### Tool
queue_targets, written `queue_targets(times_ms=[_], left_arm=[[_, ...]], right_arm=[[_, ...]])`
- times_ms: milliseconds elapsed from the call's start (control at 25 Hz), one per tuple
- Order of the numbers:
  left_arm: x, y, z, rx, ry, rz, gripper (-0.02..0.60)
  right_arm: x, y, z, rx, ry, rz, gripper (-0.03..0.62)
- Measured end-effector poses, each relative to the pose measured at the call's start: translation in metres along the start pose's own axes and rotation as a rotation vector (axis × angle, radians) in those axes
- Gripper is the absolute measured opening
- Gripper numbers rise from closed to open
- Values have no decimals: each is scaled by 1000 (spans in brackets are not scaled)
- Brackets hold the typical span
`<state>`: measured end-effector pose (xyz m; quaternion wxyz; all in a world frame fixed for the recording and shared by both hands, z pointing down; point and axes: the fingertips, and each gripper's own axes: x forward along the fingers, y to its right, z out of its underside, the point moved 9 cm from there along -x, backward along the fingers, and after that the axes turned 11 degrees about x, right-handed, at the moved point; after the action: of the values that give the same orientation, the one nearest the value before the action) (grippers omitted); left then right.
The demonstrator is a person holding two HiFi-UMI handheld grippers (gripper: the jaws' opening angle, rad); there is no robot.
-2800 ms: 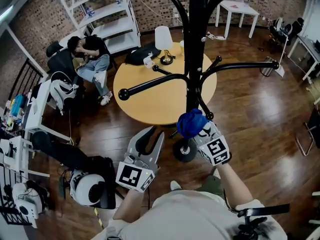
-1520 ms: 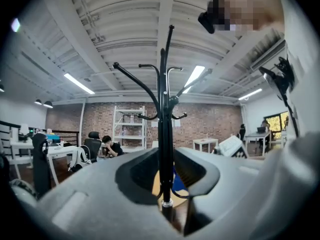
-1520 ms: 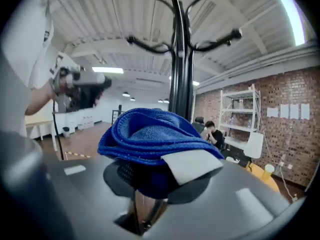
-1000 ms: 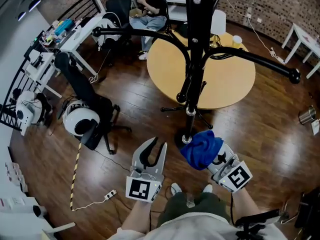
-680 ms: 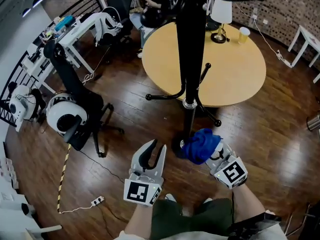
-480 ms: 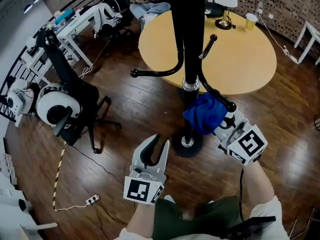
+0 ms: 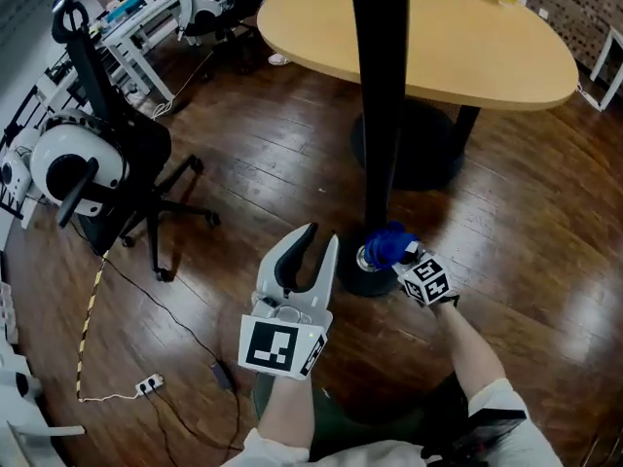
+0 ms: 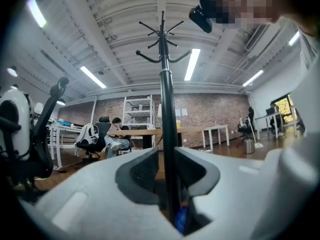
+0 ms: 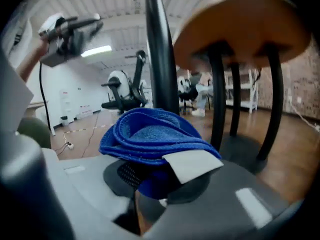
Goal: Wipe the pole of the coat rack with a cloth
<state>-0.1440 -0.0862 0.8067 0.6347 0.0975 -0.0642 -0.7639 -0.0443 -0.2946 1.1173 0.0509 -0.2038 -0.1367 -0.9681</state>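
The coat rack's black pole [image 7: 382, 115] rises from a round base [image 7: 352, 276] on the wooden floor. My right gripper [image 7: 401, 254] is shut on a bunched blue cloth [image 7: 388, 243], which is pressed against the pole's foot just above the base. In the right gripper view the cloth [image 9: 150, 131] fills the jaws, with the pole [image 9: 159, 59] right behind it. My left gripper [image 7: 320, 237] stands open and empty, a little left of the base. In the left gripper view the pole [image 8: 167, 134] shows through the gap, beyond the jaws.
A round wooden table [image 7: 467, 52] on a dark pedestal stands just behind the pole. An office chair [image 7: 107, 163] is at the left, with white desks [image 7: 146, 17] beyond. A cable and power strip [image 7: 146, 385] lie on the floor at the lower left.
My right gripper slid the blue cloth down the pole from near the lower hooks to the base. The view dropped closer to the floor. The left gripper stayed open and in place.
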Motion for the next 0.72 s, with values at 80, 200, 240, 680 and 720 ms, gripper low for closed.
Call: queue_targets(times_ms=[80,200,240,680,720], left_arm=[[-5,0,26,8,21,-3,94],[-11,-10,50,3,35,-18,94],[-13,-12,54,4,37,-18,94],[-35,-42,52,-14,99,-57,94],[-38,-42,51,-23,101,-57,94]], right_arm=[[44,13,93,28,-98,47,98],[77,13,160,63,-160,88,98],[77,6,159,70,-150,83,98],[-128,-190,-349,-309,579,-72,98],[-142,-202,-378,-335,622,-70,98]])
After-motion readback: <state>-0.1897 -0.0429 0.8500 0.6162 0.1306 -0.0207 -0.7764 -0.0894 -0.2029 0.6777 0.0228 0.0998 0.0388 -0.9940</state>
